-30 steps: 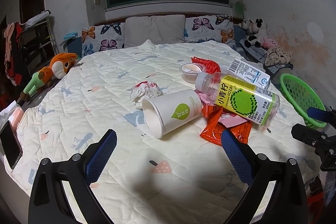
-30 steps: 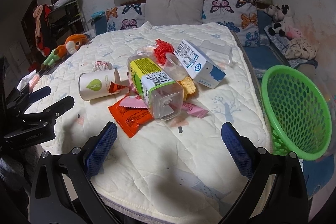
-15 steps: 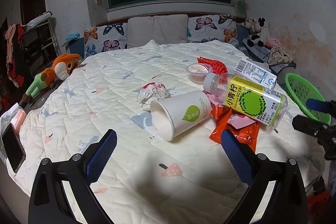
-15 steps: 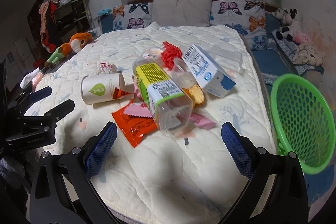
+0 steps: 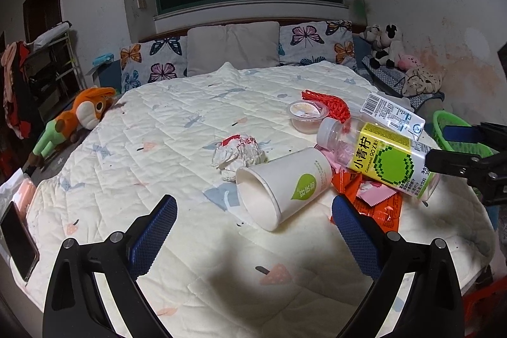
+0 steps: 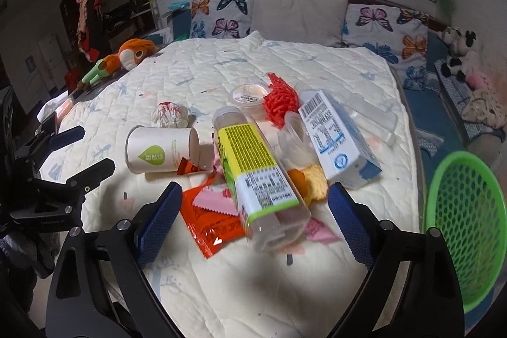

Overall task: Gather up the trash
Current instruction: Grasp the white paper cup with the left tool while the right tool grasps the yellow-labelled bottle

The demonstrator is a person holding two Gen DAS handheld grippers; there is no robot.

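Note:
Trash lies in a heap on the bed. A white paper cup point(image 5: 282, 182) point(image 6: 161, 152) lies on its side. A clear bottle with a yellow-green label point(image 5: 386, 160) point(image 6: 256, 179) rests on orange wrappers point(image 6: 215, 224). A crumpled paper ball point(image 5: 237, 152), a small plastic tub point(image 5: 305, 116), red mesh point(image 6: 280, 100) and a white-blue carton point(image 6: 336, 141) lie around them. A green basket point(image 6: 465, 224) stands to the right of the bed. My left gripper point(image 5: 255, 220) is open just short of the cup. My right gripper point(image 6: 255, 208) is open, its jaws on either side of the bottle's base.
A plush orange toy point(image 5: 76, 119) lies at the bed's left edge. A phone point(image 5: 17, 239) lies at the near left corner. Butterfly pillows point(image 5: 152, 62) line the headboard. Stuffed animals point(image 5: 399, 59) sit by the right wall. A clothes rack point(image 6: 95, 11) stands at far left.
Both grippers have moved forward toward the trash heap. The cup and bottle appear larger and nearer. The right gripper's jaws now flank the bottle's base. Both stay open.

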